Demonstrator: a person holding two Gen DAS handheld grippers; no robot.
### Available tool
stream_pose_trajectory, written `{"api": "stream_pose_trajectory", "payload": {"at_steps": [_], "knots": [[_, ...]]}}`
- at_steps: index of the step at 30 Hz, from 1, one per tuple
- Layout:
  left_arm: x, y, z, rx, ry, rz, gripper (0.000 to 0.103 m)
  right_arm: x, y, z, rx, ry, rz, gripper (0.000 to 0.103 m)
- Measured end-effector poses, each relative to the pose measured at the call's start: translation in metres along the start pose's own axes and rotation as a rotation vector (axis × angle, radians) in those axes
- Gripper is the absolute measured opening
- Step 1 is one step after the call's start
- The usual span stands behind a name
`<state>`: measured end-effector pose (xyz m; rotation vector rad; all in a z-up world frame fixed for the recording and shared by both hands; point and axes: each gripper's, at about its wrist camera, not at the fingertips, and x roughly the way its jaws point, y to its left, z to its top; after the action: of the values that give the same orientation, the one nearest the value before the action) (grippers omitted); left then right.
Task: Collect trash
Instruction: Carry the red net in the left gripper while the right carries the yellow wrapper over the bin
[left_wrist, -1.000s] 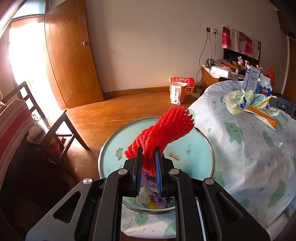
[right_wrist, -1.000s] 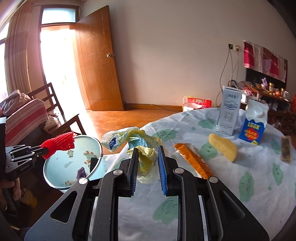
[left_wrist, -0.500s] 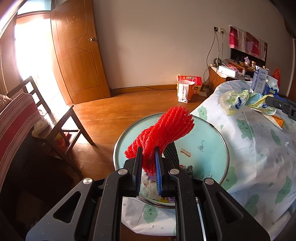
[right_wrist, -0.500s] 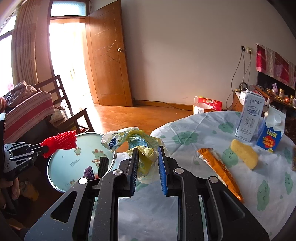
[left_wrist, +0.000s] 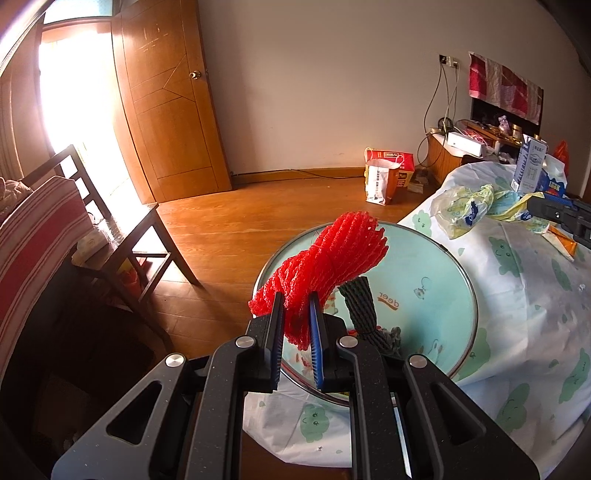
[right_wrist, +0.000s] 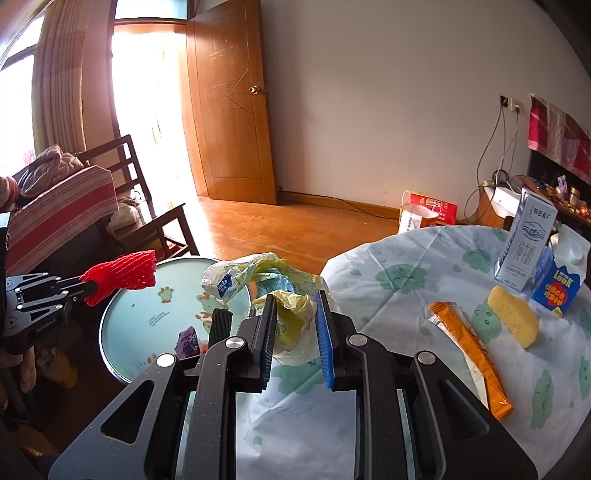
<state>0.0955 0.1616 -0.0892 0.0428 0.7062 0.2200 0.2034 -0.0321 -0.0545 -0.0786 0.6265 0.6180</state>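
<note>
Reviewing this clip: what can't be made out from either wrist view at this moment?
- Left wrist: the basin bottom, hidden behind the left gripper and red foam net.
- Right wrist: whether the right gripper pinches the yellow bag.
- Right wrist: purple wrapper print, too small.

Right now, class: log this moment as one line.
left gripper: shut on red foam net, over basin | right gripper: shut on plastic bag

I am working in a lived-in home: a panelled wooden door (right_wrist: 236, 110) and plank floor (left_wrist: 266, 214), a chair draped with a striped blanket (right_wrist: 55, 218), a table under a cartoon-print cloth (right_wrist: 406, 266), and shopping bags (left_wrist: 384, 179) by the wall.
</note>
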Motion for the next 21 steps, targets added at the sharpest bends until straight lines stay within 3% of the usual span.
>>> {"api": "stream_pose_trajectory", "payload": {"at_steps": [21], "knots": [[0.002,0.012,0.002,-0.024,0.003,0.025,0.012,0.012,0.019,0.004,-0.043,0.013,0.026,0.022]]}}
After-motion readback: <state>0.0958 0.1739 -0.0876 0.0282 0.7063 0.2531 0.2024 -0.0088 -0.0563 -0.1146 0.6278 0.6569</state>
